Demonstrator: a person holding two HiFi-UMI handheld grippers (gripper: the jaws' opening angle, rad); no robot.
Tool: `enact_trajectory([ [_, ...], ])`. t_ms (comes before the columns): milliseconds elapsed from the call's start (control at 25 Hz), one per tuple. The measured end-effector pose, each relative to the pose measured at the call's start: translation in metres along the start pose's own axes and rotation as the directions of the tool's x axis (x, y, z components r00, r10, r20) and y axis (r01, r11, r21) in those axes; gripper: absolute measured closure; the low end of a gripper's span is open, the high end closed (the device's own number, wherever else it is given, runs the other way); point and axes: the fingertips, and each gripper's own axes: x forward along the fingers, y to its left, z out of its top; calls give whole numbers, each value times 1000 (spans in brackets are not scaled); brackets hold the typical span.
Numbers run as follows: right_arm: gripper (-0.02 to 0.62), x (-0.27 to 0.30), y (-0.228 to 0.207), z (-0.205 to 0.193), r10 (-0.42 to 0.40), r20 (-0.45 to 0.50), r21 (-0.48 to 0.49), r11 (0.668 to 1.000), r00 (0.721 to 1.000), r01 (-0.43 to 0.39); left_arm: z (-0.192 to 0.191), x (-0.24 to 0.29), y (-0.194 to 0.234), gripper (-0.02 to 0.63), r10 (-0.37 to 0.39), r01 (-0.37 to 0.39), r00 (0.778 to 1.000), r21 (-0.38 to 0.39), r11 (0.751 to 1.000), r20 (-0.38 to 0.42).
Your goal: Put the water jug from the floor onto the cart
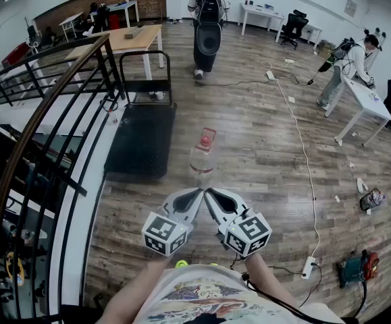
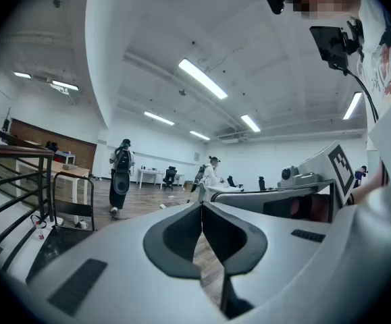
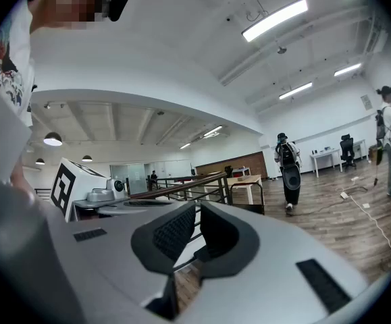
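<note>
Left tongs (image 2: 202, 205): white shells with dark grey pads, filling 6 o'clock; tips pressed together, nothing between them.
Right tongs (image 2: 217, 194): white, lying alongside at 3 to 4 o'clock, black-and-white marker cube toward the rim.
Black flat cart with a tubular push handle (image 2: 71, 211): 8 o'clock, on the wood-plank floor (image 2: 148, 206).
Black metal railing (image 2: 13, 181): 9 o'clock, just beside the cart.
Person in dark clothes with a backpack (image 2: 121, 177): toward 9 o'clock near centre, standing beyond the cart.
Person in a white top (image 2: 212, 174): just under centre, bent forward.
Long ceiling strip lights (image 2: 202, 78): 12 o'clock.
</note>
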Motion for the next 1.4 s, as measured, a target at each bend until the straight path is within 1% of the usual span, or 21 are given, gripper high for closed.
enact_trajectory([
  [320,560,-1,3,-4,-6,5,1,1000,1000,6,-4,-3,0,595,6,-6,1000,-3,1000,1],
  [720,558,13,7,-1,-63,-4,-75,995,998,62,1,-11,10,594,-1,1,1000,27,1000,8],
  [920,558,17,17,-4,-84,-1,-62,995,996,84,2,-22,12,595,1,-1,1000,40,999,12],
  [1080,558,23,24,-19,-98,-38,-57,994,994,96,-10,-32,18,594,-13,13,1000,44,999,-13],
  [1240,558,26,27,-35,-121,-73,-35,992,990,118,-25,-37,21,594,-21,22,999,28,999,-30],
  [1400,558,33,19,-40,-112,-104,-29,994,988,109,-30,-30,28,594,-22,23,999,23,999,-38],
])
